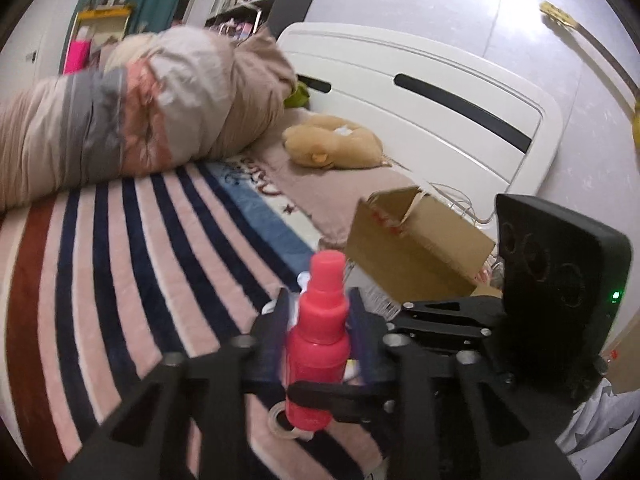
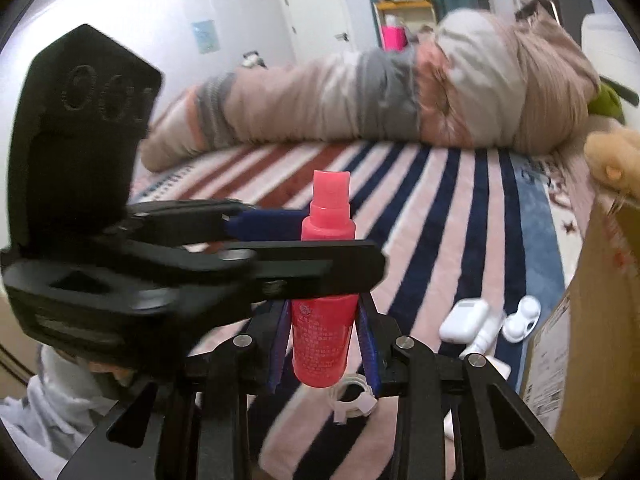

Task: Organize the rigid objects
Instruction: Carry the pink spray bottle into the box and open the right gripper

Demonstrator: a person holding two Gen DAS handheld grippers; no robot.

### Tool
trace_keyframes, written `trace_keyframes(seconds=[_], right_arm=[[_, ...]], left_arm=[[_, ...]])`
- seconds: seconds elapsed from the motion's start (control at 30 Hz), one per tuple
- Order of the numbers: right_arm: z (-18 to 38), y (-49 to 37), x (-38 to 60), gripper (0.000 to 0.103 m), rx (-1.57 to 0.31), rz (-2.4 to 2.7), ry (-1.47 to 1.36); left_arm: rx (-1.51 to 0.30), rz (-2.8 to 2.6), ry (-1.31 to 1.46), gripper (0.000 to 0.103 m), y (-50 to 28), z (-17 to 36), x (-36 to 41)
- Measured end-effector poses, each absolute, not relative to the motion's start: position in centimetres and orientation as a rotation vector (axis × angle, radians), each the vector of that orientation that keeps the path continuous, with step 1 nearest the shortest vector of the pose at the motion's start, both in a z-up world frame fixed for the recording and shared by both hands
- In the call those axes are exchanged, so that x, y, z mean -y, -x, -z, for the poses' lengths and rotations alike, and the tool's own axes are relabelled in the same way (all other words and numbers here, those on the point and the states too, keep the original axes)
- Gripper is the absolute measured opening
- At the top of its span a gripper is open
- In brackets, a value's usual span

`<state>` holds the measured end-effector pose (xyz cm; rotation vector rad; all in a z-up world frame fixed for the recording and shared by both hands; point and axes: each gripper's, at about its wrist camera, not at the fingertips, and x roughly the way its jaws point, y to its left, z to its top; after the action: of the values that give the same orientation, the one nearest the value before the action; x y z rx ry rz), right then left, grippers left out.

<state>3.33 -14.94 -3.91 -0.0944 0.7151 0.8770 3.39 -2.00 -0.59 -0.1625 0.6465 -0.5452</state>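
Observation:
A pink spray bottle [image 1: 318, 344] stands upright above the striped bedspread [image 1: 120, 264], held between both grippers. My left gripper [image 1: 320, 320] is shut on its upper body. In the right wrist view the bottle [image 2: 322, 344] sits between my right gripper's [image 2: 322, 340] blue pads, which look closed on its lower body, while the left gripper [image 2: 280, 256] crosses in front from the left. A brown cardboard box [image 1: 416, 248] lies open on the bed to the right.
A white earbud case [image 2: 466, 318], a white contact lens case [image 2: 522, 318] and a white plastic ring [image 2: 354, 400] lie on the bedspread by the box [image 2: 592, 320]. A rolled duvet [image 1: 132, 120], plush toy [image 1: 336, 144] and white headboard [image 1: 440, 92] lie beyond.

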Motion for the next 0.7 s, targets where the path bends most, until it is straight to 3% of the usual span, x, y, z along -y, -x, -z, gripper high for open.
trace_keyframes(seconds=[0.43,0.7], right_arm=[[-3.7,-0.4,25.5,0.027,-0.474,-0.837,-0.012],[-2.4,-1.5,32.9,0.027,-0.490,-0.720,-0.089]], left_arm=[[-0.506,0.609,0.012,0.019,-1.4,-9.1,12.3],[-0.568,0.686,-0.051,0.019,-3.9,-7.8,20.7]])
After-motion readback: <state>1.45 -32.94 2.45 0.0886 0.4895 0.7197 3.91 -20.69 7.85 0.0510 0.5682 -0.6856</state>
